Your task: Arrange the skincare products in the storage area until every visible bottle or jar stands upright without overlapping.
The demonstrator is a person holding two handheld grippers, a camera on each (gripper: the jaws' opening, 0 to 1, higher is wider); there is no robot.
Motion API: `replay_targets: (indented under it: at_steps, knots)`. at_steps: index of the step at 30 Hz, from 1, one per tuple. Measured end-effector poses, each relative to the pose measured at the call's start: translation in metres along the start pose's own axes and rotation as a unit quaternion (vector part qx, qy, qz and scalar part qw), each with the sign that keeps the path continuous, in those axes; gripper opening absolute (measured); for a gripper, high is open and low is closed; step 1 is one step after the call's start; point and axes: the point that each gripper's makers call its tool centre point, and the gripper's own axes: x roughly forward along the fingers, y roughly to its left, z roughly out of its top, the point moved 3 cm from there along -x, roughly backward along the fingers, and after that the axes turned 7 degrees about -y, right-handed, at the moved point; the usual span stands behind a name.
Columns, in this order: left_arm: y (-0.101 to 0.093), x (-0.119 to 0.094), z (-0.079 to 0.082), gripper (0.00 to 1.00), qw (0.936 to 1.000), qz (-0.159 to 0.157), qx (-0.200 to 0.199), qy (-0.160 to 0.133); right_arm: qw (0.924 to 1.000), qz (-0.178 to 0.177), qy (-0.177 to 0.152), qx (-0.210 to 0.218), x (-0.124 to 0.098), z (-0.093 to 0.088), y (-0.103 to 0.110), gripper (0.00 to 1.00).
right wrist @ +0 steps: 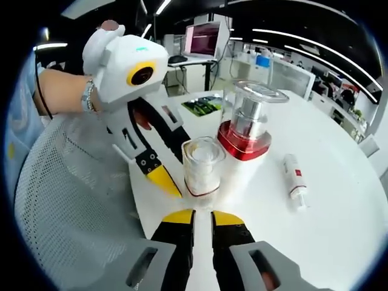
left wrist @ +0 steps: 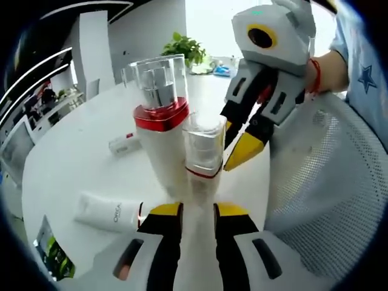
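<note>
Left gripper view: the left claw (left wrist: 197,213), jaws narrowly parted and empty, sits just below the small upright bottle (left wrist: 203,151), beside the tall red-collared bottle (left wrist: 162,121); a tube (left wrist: 109,212) lies flat toward the tabletop (left wrist: 73,163) edge.

Right gripper view: the right claw (right wrist: 202,219), also slightly parted and empty, faces the small upright bottle; a slim tube (right wrist: 295,180) lies flat beyond.

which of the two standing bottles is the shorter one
The small bottle with the clear cap, standing nearer the mesh basket. The tall bottle beside it has a red collar.

A round white desk (left wrist: 73,163) holds everything. Far past the left gripper (left wrist: 197,212) sits a green leafy plant (left wrist: 183,46). Far beyond the right gripper (right wrist: 202,216), a computer screen (right wrist: 203,37) glows on another desk.
</note>
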Motion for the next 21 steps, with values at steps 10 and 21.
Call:
replay_targets:
  at_steps: [10,21]
  knots:
    - [0.035,-0.022,-0.005,0.21,0.9930,0.073,-0.093,-0.008,0.9940,-0.062,-0.003,0.090,-0.012,-0.010,-0.033,0.02]
    - [0.074,-0.039,-0.017,0.20,0.9587,0.173,-0.224,-0.030,0.9686,-0.124,-0.088,0.197,-0.038,0.009,-0.086,0.01]
